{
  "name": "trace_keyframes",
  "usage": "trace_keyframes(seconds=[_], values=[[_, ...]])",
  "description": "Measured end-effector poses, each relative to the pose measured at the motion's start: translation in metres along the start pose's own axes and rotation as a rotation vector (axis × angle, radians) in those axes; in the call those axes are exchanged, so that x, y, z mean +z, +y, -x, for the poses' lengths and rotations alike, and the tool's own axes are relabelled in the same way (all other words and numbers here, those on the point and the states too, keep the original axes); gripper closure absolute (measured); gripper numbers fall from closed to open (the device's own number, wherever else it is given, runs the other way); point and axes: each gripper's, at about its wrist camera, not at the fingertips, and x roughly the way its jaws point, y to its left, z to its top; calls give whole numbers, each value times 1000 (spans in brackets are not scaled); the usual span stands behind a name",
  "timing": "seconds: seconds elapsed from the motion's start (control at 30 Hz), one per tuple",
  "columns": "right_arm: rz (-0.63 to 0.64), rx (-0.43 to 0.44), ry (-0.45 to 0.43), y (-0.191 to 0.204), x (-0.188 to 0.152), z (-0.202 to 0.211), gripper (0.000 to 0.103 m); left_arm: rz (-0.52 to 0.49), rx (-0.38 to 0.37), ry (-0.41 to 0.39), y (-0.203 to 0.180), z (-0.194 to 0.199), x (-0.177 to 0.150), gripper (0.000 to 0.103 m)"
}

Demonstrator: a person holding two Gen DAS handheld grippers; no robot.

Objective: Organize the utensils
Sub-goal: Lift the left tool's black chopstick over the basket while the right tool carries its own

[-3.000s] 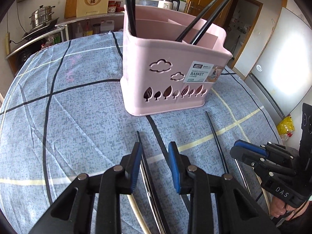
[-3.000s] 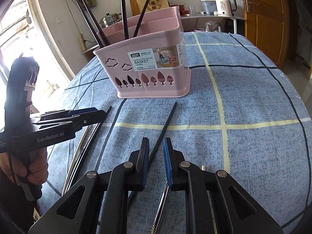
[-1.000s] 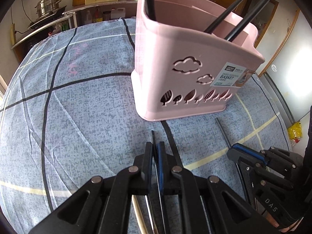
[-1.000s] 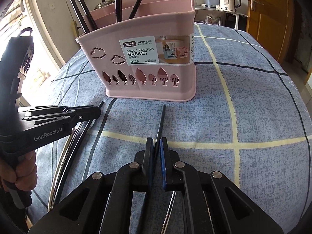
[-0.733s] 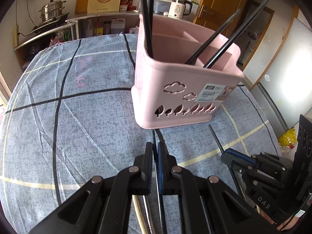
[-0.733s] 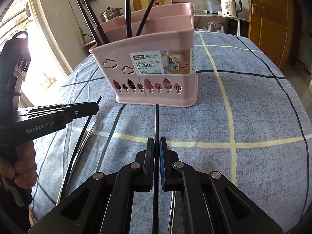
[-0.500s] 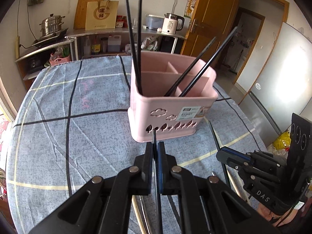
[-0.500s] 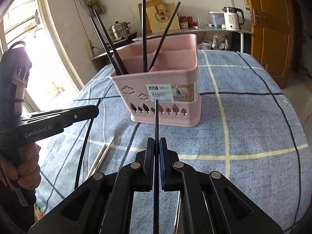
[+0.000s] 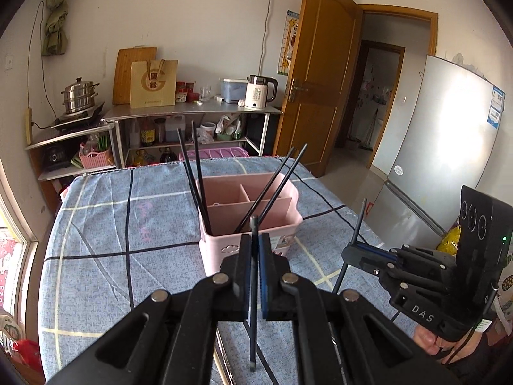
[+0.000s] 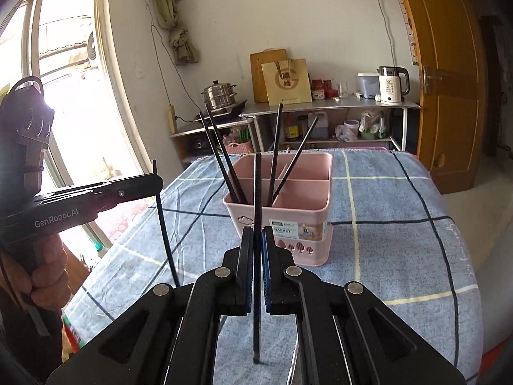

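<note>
Both tongs are clamped tight on a black chopstick each, held up in the air over the table (image 9: 96,256) with its blue checked cloth. The left tongs (image 9: 253,256) pinch their chopstick (image 9: 253,304) so it stands nearly upright, and the right tongs (image 10: 255,253) hold theirs (image 10: 256,199) the same way.

The pink basket (image 10: 288,205) sits on the table's far half, closer to the far edge than to the tongs. Four more black chopsticks (image 10: 224,157) lean in its front compartment. The sticker on its front reads "BASKET"; the smaller print is too tiny to make out.

Writing on the gear: the left gripper body says "GenRobot.AI" in the right wrist view, and the right one says "DAS" in the left wrist view. A hand (image 10: 48,272) grips the left handle.
</note>
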Motion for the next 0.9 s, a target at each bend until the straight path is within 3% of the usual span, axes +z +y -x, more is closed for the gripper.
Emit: trace_keyframes(seconds=[0.6,0.9], values=[[24,2,-54,-5,19,8,98,0,8,-24,-1,13,11,99],[54,14,-109,2,53,9,98,-22,6,-58,-1,24,49,99]])
